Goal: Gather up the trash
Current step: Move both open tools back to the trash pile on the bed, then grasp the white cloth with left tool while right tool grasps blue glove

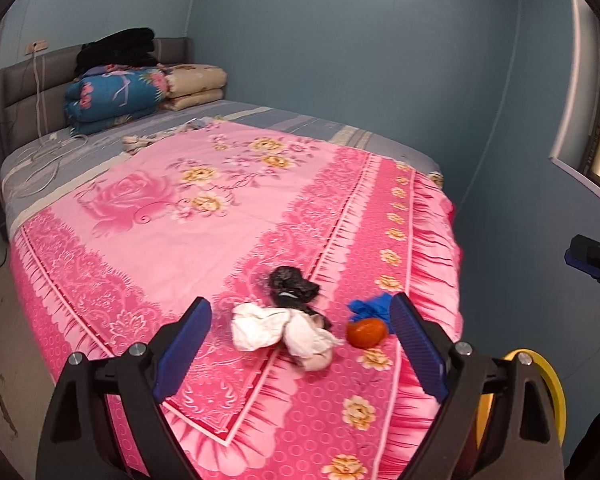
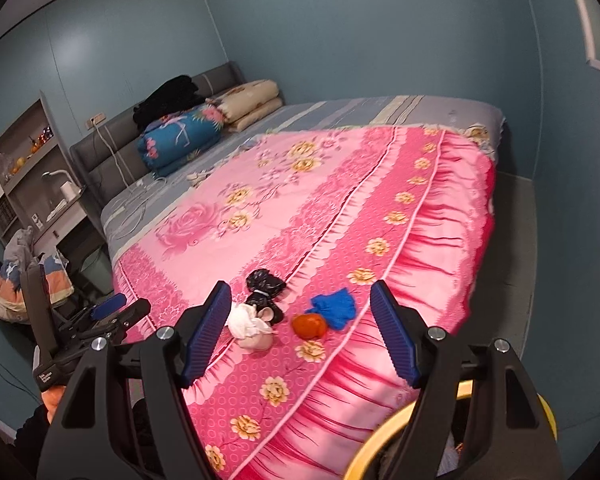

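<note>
A small heap of trash lies near the foot corner of the bed with the pink flowered cover (image 1: 148,216): crumpled white tissue (image 1: 284,334), a black plastic bag (image 1: 292,286), an orange fruit or peel (image 1: 366,332) and a blue glove (image 1: 370,308). My left gripper (image 1: 300,344) hovers open in front of the heap, apart from it, with nothing between its blue pads. In the right wrist view, my right gripper (image 2: 300,332) is also open and empty, short of the tissue (image 2: 250,326), black bag (image 2: 264,286), orange item (image 2: 309,325) and glove (image 2: 336,306).
A yellow-rimmed bin (image 2: 380,440) stands below the bed's corner, under the right gripper. Folded quilts (image 1: 116,96) and a black bundle sit by the grey headboard, with white cables on the sheet. A desk with shelves (image 2: 32,184) and a chair with clothes are to the bed's left.
</note>
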Demonstrator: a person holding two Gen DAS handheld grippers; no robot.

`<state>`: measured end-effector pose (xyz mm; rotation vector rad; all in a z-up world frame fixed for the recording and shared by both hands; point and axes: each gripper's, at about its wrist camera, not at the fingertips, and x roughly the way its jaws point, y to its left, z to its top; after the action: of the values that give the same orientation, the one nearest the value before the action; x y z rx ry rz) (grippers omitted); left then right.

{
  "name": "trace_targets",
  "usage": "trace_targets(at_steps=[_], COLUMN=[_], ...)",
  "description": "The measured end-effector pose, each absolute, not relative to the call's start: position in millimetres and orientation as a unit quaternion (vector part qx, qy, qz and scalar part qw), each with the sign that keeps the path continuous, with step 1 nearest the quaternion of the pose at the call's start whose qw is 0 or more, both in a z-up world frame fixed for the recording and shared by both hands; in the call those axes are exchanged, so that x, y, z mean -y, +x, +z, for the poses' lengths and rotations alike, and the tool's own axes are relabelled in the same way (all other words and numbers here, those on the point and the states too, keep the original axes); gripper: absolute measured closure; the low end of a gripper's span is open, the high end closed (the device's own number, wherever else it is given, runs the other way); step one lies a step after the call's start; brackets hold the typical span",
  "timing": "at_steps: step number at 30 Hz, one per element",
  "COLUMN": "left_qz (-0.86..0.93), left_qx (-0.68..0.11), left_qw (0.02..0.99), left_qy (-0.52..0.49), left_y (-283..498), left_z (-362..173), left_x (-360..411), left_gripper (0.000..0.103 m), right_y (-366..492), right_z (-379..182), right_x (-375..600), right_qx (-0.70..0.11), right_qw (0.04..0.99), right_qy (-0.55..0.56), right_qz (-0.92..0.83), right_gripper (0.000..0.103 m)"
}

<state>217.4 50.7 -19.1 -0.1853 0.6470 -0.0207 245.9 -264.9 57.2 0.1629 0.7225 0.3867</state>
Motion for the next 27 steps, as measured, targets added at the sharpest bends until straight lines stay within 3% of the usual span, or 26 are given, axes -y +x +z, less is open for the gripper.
trace_targets(at_steps=[9, 27], left_qz=[0.017, 0.009], left_qx=[-0.364, -0.445], left_qw=[0.925, 0.875], left_qy=[-0.113, -0.189], left_y=[248, 322], left_z=[-62, -152], left_x=[-91, -131], left_gripper=[0.016, 0.016], right_y=[317, 429], right_z=[15, -129], right_x=[219, 186], right_qx=[-0.425, -0.579], right_qw=[0.882, 0.801], right_qy=[0.074, 0.095], right_qz=[0.191, 0.119], right_gripper=[0.034, 0.039])
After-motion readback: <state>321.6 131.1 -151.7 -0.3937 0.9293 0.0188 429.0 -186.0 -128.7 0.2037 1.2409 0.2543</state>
